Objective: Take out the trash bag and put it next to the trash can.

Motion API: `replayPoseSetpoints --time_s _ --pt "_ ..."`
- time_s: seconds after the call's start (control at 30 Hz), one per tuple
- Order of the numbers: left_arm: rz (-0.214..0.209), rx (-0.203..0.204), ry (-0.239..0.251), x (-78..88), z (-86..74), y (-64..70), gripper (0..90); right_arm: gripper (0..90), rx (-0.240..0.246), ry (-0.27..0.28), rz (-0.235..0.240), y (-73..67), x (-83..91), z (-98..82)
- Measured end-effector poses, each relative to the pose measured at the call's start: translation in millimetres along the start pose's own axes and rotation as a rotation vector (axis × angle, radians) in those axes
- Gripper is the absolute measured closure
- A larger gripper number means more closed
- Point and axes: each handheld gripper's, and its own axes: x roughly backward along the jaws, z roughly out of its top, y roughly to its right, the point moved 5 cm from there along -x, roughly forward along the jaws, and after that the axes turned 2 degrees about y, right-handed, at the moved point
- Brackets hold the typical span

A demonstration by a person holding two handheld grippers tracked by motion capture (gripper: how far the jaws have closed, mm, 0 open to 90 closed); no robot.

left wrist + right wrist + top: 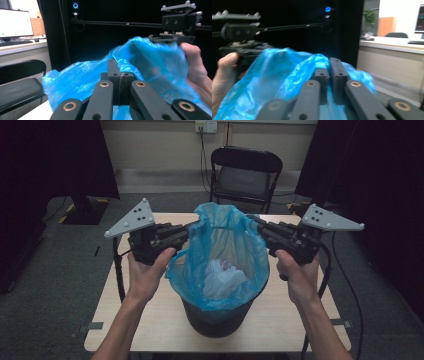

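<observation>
A person lifts a blue bin liner (220, 255) out of a black waste bin (217, 317) standing on the wooden surface (280, 320), crumpled white waste (222, 277) inside. The left tongs (192, 227) are clenched on the liner's left rim, and the right tongs (254, 221) pinch the opposite rim, their jaws nearly closed on the plastic. The liner's lower part sits in the bin, its skirt draped over the bin's edge. Done well, the step likely calls for both hands rising evenly, rims held apart and level, so the thin film neither tears nor spills; the bin may lift too.
</observation>
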Motion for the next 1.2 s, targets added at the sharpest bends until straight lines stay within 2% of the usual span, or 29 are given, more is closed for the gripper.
replayPoseSetpoints --time_s 0.07,0.23,0.27,0.33,0.4,0.47,0.6,0.63,0.67,0.7,0.73,0.8,0.87,0.9,0.97,1.03,1.1,1.17,1.2 --pt "-0.011 0.000 -0.005 -7.9 3.2 2.8 90.0 70.8 0.000 -0.024 0.037 -6.8 -7.3 -2.4" --pt "-0.035 -0.010 -0.017 -18.8 6.7 10.2 90.0 68.8 0.015 -0.076 0.065 -17.4 -19.6 -6.6" --pt "-0.025 -0.016 -0.018 -19.2 6.8 10.4 90.0 67.4 0.018 -0.085 0.068 -18.1 -21.1 -7.5" --pt "-0.048 -0.002 -0.009 -19.4 8.4 10.5 90.0 54.1 0.010 -0.085 0.069 -17.9 -21.0 -7.2" --pt "-0.041 -0.014 -0.001 -19.4 12.9 9.7 90.0 48.6 -0.003 -0.088 0.089 -18.0 -21.1 -6.9" --pt "-0.053 -0.006 0.005 -19.6 15.8 10.0 90.0 40.7 0.007 -0.095 0.085 -18.0 -22.3 -6.8" --pt "-0.116 0.015 0.018 -23.8 23.7 16.4 89.7 37.4 0.003 -0.107 0.093 -18.0 -28.5 -6.3" --pt "-0.111 0.007 0.014 -25.1 23.5 17.8 88.8 39.6 0.003 -0.106 0.105 -18.8 -31.0 -5.9" --pt "-0.110 0.006 0.018 -26.1 22.9 18.7 87.4 48.2 0.009 -0.109 0.121 -20.3 -33.0 -5.8" --pt "-0.100 0.008 0.016 -25.4 21.9 18.5 83.3 62.7 0.025 -0.114 0.127 -22.2 -34.4 -5.9" --pt "-0.072 0.011 0.021 -24.4 21.0 17.1 74.1 73.6 0.045 -0.120 0.139 -24.5 -35.1 -6.2" --pt "-0.025 0.004 0.022 -20.2 18.4 12.4 52.0 86.6 0.065 -0.130 0.135 -27.6 -35.0 -5.2" --pt "-0.023 0.020 0.043 -14.5 16.0 8.2 34.7 89.4 0.071 -0.123 0.115 -27.2 -34.0 -0.6" --pt "-0.023 0.024 0.053 -11.4 14.8 6.7 30.9 89.7 0.076 -0.118 0.094 -25.9 -32.9 3.2" --pt "-0.026 0.012 0.052 -8.1 11.5 5.9 26.3 89.9 0.064 -0.092 0.085 -22.8 -30.8 12.6" --pt "-0.018 -0.002 0.016 -11.6 7.0 6.0 25.8 90.0 0.064 -0.071 0.098 -23.7 -30.5 21.8" --pt "-0.016 -0.038 -0.021 -18.3 2.2 8.0 29.5 90.0 0.072 -0.062 0.101 -29.2 -32.3 28.6" --pt "-0.012 -0.052 -0.035 -25.5 -1.3 10.5 30.6 90.0 0.067 -0.037 0.116 -36.6 -32.8 32.6" --pt "-0.017 -0.056 -0.033 -27.6 -2.1 11.3 35.4 90.0 0.072 -0.034 0.121 -39.6 -33.4 33.1"
